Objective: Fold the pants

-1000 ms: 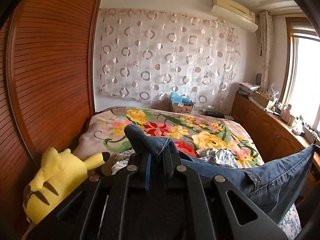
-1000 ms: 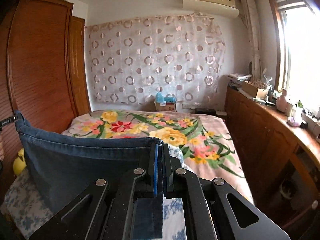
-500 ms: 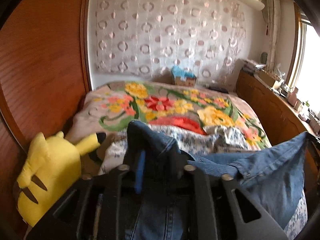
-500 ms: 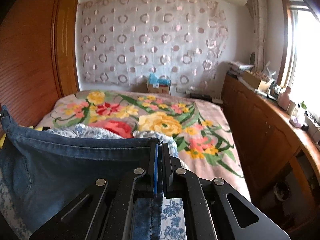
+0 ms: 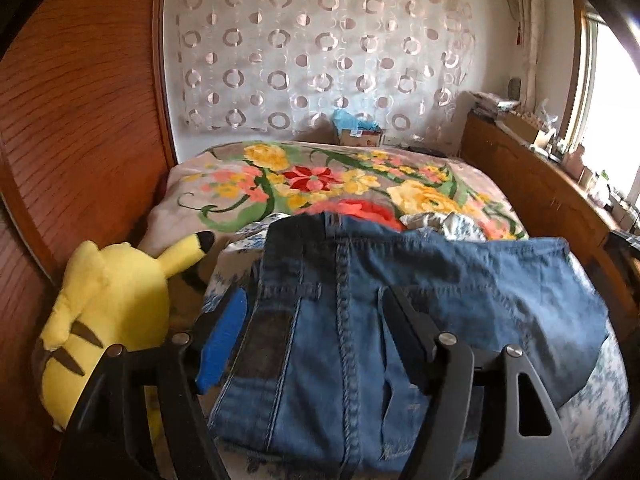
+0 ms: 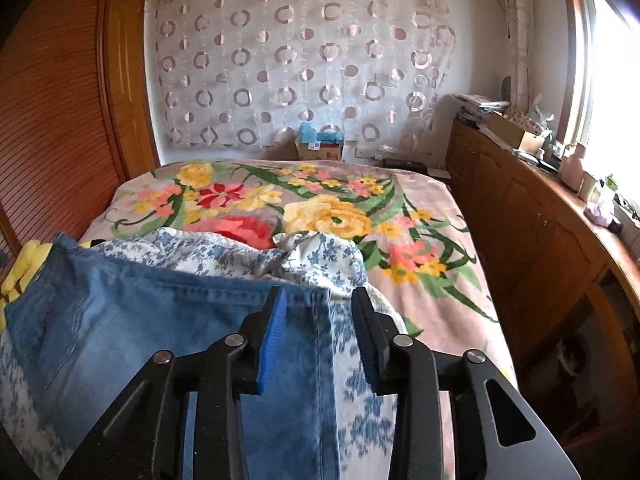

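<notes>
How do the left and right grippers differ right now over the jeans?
The left gripper stands wider than the right gripper. The left straddles the jeans at the waistband; the right straddles their edge over the blue-flowered sheet. Both have just been opening, pads off the denim lying between them.

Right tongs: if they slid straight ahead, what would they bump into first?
Probably the jeans: their edge already lies between the open right tongs. Just past it is the bunched blue-flowered sheet, then the floral blanket. Depth is hard to judge here.
</notes>
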Tool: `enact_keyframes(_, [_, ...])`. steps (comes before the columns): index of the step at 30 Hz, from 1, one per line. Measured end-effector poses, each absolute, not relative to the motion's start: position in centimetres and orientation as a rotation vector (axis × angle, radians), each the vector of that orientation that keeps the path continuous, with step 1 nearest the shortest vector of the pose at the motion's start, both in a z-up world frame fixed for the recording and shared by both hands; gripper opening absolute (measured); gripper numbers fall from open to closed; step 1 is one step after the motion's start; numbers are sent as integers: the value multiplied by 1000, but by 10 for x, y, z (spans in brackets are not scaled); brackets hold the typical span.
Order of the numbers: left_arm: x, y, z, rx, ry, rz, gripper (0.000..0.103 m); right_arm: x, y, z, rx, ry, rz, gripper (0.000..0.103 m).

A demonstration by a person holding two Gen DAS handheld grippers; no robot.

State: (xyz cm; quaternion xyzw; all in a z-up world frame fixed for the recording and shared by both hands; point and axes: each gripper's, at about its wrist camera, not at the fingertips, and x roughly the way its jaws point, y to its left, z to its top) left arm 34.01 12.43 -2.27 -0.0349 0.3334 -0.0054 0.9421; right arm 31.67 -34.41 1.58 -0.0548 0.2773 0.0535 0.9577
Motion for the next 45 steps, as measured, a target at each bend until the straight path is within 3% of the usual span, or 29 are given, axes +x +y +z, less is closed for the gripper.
enact_keyframes(7, [317,123,-35,-64,699,-22,72,259,-361,17,-80,579,148,48])
enact_keyframes(15, [297,118,-48,-79,722,-46,72,226,-379,10,-28,636,155,49])
enact_keyframes(32, [287,99,-90,-42,809,-74,72,257,-385,-37,107,825,99,49])
enact_keyframes(45, [291,93,-102,-4,837,-66,72,265,-383,-51,212,806,126,49])
